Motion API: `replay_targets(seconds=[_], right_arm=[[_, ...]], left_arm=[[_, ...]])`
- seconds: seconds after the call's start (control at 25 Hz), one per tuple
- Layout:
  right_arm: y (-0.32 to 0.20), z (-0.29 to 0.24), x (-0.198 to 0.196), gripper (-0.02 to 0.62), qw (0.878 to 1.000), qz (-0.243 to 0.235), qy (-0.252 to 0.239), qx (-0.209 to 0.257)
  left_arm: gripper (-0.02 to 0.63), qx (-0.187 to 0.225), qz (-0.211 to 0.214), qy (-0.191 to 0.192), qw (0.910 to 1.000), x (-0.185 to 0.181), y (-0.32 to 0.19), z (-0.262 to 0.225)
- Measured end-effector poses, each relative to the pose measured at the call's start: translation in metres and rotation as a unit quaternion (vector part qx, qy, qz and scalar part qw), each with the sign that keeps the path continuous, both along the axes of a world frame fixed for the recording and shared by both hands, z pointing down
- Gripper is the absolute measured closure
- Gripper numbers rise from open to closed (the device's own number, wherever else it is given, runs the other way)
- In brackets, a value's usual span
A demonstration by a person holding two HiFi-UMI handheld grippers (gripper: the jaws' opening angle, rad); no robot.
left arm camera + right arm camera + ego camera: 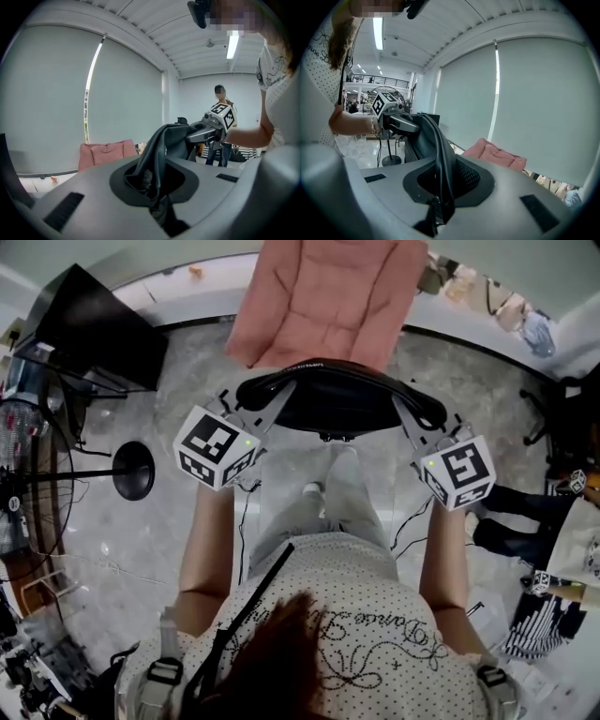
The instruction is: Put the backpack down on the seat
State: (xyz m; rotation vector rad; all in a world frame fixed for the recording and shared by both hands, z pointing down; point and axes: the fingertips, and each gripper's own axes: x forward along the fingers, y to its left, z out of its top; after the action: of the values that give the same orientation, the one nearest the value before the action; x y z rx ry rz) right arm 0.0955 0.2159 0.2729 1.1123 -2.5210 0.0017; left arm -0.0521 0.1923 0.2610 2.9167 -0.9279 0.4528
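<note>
Floor of pale veined stone fills the head view beneath the person. At its far edge, against the white ledge under the window blinds, stands the pink padded seat, its cushions quilted and nothing lying on them. At the floor's far left corner sits a dark flat panel, and nearer along the left edge is the round black base of a fan stand.

The black backpack hangs in the air, stretched sideways between the two tools. In the head view it overlaps the seat's near edge, but both gripper views show the seat lower and farther off, so the backpack is not touching it.

The left gripper has its jaws closed tight on a fold of the backpack's dark fabric, which bunches in the recess between them and rises toward the other tool. The right gripper is likewise clamped on a black strap edge of the backpack, which runs up from its jaws. Each tool's marker cube faces up toward the head camera.
</note>
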Motion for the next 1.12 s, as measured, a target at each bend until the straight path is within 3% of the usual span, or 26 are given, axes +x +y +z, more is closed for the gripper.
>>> replay_targets(seconds=[0.64, 0.84, 1.12], right_arm=[[-0.159, -0.011, 0.045, 0.541, 0.996, -0.084, -0.015, 0.018], [-0.19, -0.015, 0.059, 0.541, 0.994, -0.108, -0.015, 0.031], [-0.215, -0.004, 0.062, 0.541, 0.992, -0.12, -0.021, 0.014]], left_arm=[[0.575, 0.01, -0.083, -0.004, 0.9965, 0.043, -0.134, -0.015], [0.575, 0.014, -0.101, -0.002, 0.9948, 0.058, -0.157, -0.017], [0.575, 0.002, -0.118, -0.012, 0.993, 0.061, -0.178, -0.008]])
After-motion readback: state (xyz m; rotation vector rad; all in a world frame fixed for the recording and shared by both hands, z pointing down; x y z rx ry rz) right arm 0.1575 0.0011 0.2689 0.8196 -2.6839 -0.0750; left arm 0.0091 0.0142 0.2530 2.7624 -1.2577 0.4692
